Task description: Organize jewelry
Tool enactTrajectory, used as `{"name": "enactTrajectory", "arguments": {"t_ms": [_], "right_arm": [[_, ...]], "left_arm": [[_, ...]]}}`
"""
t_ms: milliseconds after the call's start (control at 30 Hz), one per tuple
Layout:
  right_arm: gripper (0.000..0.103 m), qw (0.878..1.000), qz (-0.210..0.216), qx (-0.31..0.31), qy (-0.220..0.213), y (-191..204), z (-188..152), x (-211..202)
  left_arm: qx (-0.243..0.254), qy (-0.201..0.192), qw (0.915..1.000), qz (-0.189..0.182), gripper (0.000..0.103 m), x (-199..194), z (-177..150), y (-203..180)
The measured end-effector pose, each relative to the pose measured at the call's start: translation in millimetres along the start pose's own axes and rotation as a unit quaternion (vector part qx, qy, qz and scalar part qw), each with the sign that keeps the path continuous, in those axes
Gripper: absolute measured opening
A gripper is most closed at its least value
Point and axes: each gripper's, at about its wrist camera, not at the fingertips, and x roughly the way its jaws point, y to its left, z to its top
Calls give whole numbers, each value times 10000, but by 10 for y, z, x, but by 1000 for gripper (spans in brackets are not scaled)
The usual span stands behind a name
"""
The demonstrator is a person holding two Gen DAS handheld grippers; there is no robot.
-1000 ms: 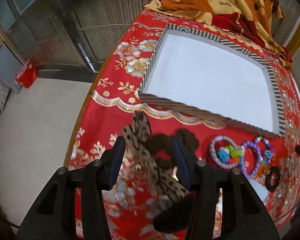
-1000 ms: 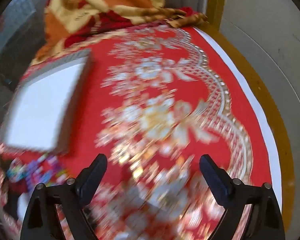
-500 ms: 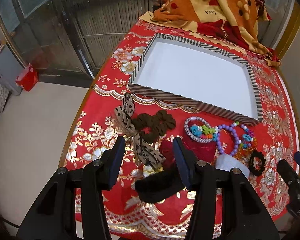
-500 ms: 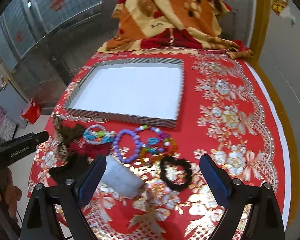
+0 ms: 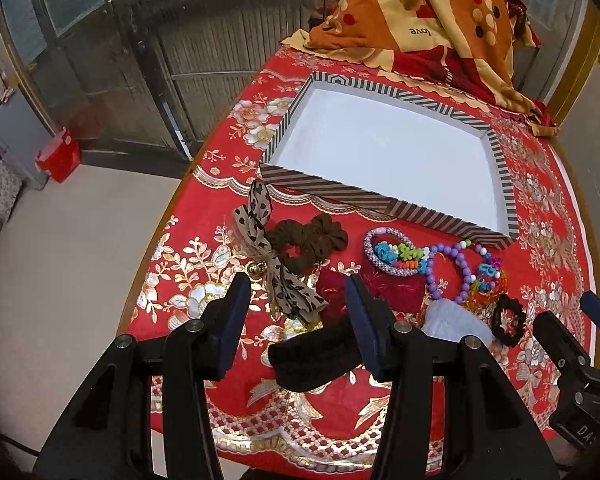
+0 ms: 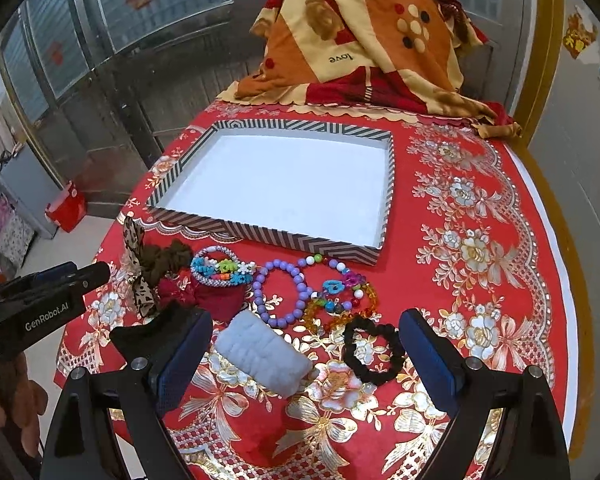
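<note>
Both hand-held grippers released; scrunchies [image 5: 308,240], bracelets [image 6: 283,292] crowd cloth before striped tray [image 6: 300,242].

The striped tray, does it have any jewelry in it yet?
No, the striped tray shows only its bare white floor, and the purple bead bracelet lies on the tablecloth in front.

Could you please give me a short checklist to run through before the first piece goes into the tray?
1. Tray empty: ok.
2. Left gripper open, holding nothing: ok.
3. Right gripper open, holding nothing: ok.
4. Black scrunchie lies apart from other pieces: ok.
5. Purple bracelet free of the colourful beads: cannot tell, they touch.
6. Path to tray unobstructed: ok.
</note>
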Motion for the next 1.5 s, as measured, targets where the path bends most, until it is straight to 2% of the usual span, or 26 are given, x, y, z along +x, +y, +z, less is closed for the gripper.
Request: {"name": "enactTrajectory", "arguments": {"t_ms": [533,1500], "right_arm": [[93,9998,-38,126,-178,10,-12,-176],[93,9997,-209,101,-43,57,-61,-143]], "left_arm": [[-26,-74,9999,-135,49,-167,-61,-43],[-157,109,9996,-186,49,-127,-153,79]]}}
